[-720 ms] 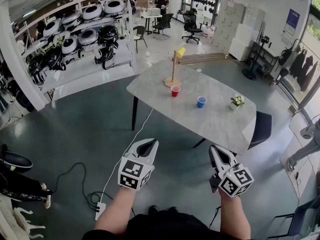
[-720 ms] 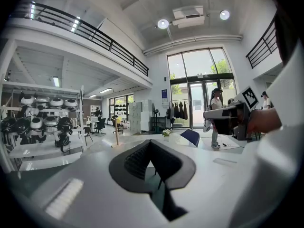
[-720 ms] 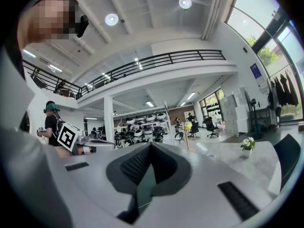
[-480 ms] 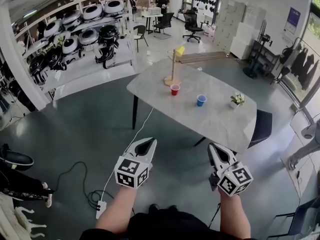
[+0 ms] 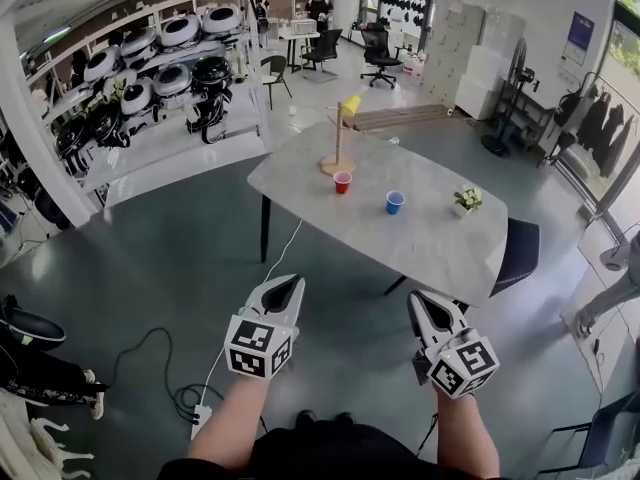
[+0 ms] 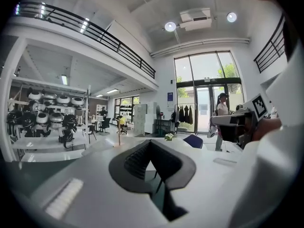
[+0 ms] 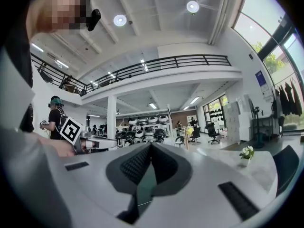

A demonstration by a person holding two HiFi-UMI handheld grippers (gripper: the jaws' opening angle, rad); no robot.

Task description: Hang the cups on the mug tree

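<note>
One table [image 5: 430,243] stands mid-frame. On it I count three cups: one red cup [image 5: 343,182], one blue cup [image 5: 395,202], and one yellow cup [image 5: 350,105] up on the single mug tree [image 5: 338,148]. There is one potted plant [image 5: 465,201]. At the bottom are two grippers, the left gripper [image 5: 288,286] and the right gripper [image 5: 423,303].

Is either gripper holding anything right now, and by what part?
Nothing is held: the left gripper and the right gripper both have shut, empty jaws.
</note>
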